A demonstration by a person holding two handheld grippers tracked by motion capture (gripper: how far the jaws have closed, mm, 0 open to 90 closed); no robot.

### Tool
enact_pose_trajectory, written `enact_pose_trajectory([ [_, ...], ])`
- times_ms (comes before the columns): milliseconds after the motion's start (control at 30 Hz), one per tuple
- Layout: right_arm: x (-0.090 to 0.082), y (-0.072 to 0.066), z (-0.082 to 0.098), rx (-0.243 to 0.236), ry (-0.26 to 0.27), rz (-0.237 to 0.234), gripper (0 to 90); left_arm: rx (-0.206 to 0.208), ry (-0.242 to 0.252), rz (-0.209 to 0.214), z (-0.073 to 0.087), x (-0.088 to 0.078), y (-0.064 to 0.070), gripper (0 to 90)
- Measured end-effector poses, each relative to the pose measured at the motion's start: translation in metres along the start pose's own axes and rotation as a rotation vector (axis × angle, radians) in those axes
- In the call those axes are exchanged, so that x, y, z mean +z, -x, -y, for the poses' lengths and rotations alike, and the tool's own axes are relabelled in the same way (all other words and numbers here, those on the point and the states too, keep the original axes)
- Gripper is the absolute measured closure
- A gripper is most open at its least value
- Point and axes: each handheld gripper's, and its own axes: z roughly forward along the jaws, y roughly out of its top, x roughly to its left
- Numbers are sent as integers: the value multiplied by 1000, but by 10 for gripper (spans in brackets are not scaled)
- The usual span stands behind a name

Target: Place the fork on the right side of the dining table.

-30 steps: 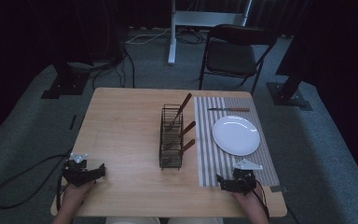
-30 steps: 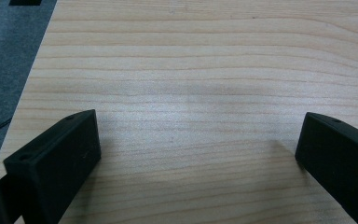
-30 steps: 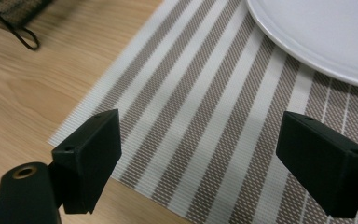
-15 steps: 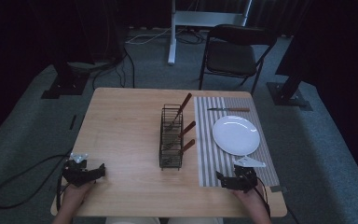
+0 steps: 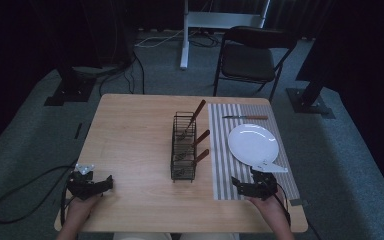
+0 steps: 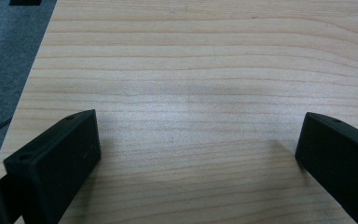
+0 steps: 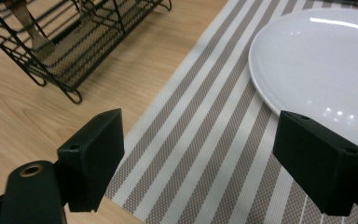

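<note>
Both hand-held grippers low, gaping.

high view looks forward and down over the whole table. both gripper views sit low and close; the right's shares the plate and, apparently, the rack.

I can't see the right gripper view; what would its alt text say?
Open black tongs hover low over a striped placemat, with nothing between them. A white plate sits on the mat at right, and a black wire rack stands on the wooden table at upper left.
</note>
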Motion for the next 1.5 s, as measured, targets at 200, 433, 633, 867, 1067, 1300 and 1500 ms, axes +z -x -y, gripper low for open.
enact_pose_trajectory([
  [200, 0, 1, -9, -13, 7, -21, 183, 0, 1, 1, 0, 0, 0, 3],
  [433, 0, 2, -18, -29, 21, -36, 183, 0, 0, 0, 0, 0, 0, 3],
  [633, 2, 4, -27, -42, 30, -64, 203, 2, -2, 0, 0, 0, 0, 2],
  [867, 8, 6, -38, -61, 22, -77, 203, 2, -1, 0, 0, 0, 0, 2],
  [1067, 16, 8, -55, -75, 38, -100, 206, 2, 0, 0, 0, 0, 0, 3],
  [1300, 20, 8, -75, -91, 75, -118, 231, 2, 0, 0, 0, 0, 0, 3],
  [1500, 22, 4, -86, -111, 89, -151, 242, 2, 0, 0, 0, 0, 0, 3],
])
